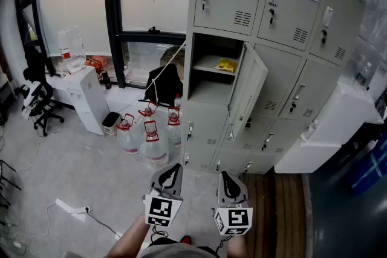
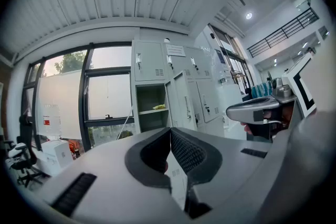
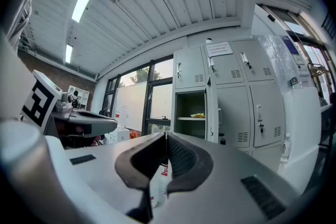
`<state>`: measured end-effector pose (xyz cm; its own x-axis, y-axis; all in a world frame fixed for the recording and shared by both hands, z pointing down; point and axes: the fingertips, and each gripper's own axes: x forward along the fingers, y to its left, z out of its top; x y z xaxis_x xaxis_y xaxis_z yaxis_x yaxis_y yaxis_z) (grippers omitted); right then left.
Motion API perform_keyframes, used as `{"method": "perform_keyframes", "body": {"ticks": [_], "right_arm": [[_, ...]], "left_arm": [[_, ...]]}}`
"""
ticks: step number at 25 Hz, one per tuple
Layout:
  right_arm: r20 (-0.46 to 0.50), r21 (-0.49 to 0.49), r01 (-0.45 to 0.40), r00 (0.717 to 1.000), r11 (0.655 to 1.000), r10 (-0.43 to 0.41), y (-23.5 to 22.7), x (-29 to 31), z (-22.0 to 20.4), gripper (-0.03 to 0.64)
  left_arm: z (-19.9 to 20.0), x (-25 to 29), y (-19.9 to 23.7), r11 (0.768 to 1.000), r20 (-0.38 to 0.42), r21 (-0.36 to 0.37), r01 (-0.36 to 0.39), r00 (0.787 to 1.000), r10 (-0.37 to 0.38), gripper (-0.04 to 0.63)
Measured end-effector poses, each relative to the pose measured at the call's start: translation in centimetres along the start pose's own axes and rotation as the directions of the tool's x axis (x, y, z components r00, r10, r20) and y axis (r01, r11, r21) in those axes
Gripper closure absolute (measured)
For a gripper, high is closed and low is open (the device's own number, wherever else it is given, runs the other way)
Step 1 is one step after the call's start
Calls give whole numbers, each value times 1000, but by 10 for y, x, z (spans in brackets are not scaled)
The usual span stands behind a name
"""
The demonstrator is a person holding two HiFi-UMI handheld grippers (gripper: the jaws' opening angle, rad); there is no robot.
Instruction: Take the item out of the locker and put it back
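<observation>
Two grippers sit low in the head view, side by side and pointing level toward a bank of grey lockers (image 1: 284,63). Both the left gripper (image 1: 172,172) and the right gripper (image 1: 227,179) are well apart from it. One compartment (image 1: 208,78) stands open, its door (image 1: 248,90) swung out to the right. The yellow item (image 1: 227,64) lies on the shelf (image 1: 207,67) inside. Several water jugs (image 1: 148,136) stand on the floor just left of the lockers.

Left gripper view: the left gripper (image 2: 170,131) is clenched, tips meeting with nothing between them. The yellow item (image 2: 159,106) rests on its shelf far ahead. The right gripper (image 2: 233,111) shows at the right.

Right gripper view: the right gripper (image 3: 165,136) is likewise clenched and empty. The yellow item (image 3: 198,115) lies in the open compartment beyond, and the left gripper (image 3: 107,124) shows at the left.
</observation>
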<state>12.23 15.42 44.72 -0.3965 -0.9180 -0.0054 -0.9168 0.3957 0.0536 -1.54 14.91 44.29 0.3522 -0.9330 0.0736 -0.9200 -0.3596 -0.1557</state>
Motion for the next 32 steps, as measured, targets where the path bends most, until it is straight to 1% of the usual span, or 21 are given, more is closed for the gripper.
{"method": "perform_keyframes", "body": {"ticks": [9,18,26,32], "right_arm": [[3,16,8,1000,1000,-8,-6,-1,-3,594],[-1,20,-8,1000,1000,8,-9,10,-8,594],[-3,21,-5,1000,1000,5,-28,50,-14,594],[-4,17,10,1000,1000,-10,-51,107,-13,594]], "left_arm": [[-3,0,0,1000,-11,4,-13,1000,13,572],[-1,11,4,1000,-12,7,-24,1000,24,572],[-5,54,16,1000,-14,8,-17,1000,17,572],[0,114,39,1000,-4,8,3,1000,-3,572]]}}
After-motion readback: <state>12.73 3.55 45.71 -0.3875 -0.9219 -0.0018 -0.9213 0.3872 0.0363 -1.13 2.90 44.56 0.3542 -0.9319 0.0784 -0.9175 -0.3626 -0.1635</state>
